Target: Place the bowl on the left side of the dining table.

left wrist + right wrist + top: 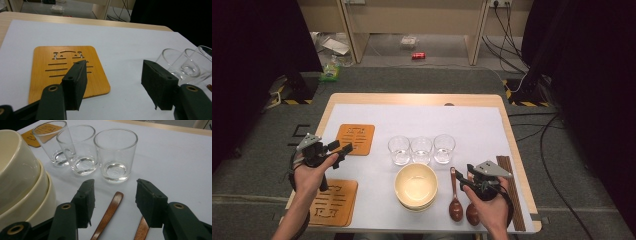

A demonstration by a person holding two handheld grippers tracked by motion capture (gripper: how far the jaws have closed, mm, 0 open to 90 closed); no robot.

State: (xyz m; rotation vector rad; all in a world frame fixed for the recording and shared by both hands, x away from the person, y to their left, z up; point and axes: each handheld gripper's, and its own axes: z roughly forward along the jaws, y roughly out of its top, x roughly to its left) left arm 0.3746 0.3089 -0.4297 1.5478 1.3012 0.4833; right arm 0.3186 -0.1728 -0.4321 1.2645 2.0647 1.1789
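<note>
lower your right hand-held gripper (113,202), jaws spread, squarely over the spoon handle (108,215) beside the bowls (22,185), then pinch.

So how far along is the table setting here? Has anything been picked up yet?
Barely begun, it seems. The bowls sit stacked, the three glasses stand in a row, and both coasters are bare. The right gripper hangs open over a wooden spoon handle without gripping it. The left gripper is open with nothing in it, near the far coaster. All the laying out remains.
</note>
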